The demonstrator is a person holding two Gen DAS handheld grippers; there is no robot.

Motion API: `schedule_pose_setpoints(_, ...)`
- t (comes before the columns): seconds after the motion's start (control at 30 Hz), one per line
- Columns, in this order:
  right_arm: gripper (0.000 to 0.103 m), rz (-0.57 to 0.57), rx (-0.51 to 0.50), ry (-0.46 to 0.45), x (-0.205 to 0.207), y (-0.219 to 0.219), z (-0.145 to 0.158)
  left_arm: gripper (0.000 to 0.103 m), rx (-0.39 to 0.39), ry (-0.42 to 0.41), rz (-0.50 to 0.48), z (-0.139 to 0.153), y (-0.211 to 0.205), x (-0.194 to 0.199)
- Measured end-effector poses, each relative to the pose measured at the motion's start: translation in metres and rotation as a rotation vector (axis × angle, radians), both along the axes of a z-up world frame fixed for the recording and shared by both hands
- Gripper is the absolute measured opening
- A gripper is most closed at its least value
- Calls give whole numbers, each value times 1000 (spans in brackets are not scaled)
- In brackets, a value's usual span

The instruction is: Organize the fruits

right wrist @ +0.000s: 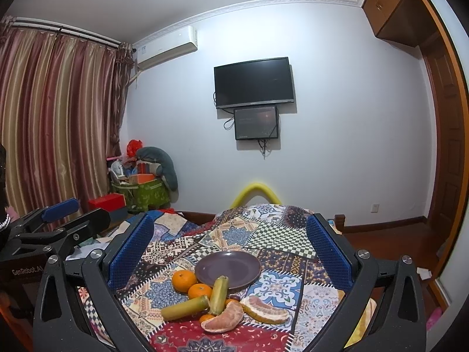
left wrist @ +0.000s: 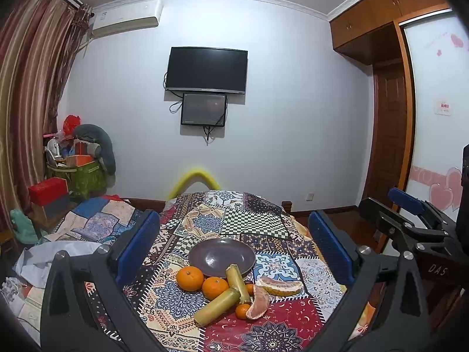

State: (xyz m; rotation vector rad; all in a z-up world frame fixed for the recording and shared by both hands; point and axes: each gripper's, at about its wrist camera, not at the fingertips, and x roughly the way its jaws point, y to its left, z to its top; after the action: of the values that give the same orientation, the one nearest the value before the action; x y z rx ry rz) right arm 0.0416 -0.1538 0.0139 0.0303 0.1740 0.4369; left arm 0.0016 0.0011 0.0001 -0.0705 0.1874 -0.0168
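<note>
An empty purple plate (left wrist: 222,256) (right wrist: 228,268) sits on a patchwork-covered table (left wrist: 252,226) (right wrist: 278,237). In front of it lie two oranges (left wrist: 190,277) (right wrist: 184,280), smaller tangerines (left wrist: 242,311) (right wrist: 206,318), two yellow-green sugarcane pieces (left wrist: 217,306) (right wrist: 184,308) and two peeled pomelo segments (left wrist: 280,286) (right wrist: 224,319). My left gripper (left wrist: 234,252) is open and empty, held above and before the fruit. My right gripper (right wrist: 228,252) is open and empty too. Each gripper shows at the edge of the other's view.
A bed with a patchwork quilt (left wrist: 96,217) lies left of the table. Boxes and a green bag (left wrist: 85,176) are piled in the corner by the curtains. A TV (left wrist: 206,69) hangs on the far wall. A wardrobe (left wrist: 390,117) stands on the right.
</note>
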Motion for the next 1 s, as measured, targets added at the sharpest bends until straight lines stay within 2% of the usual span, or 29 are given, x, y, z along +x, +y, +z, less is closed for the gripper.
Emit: schedule_pose_setpoints(1.0, 103, 3, 4, -1, -2, 1, 1, 103, 9, -5, -12, 1, -2, -2)
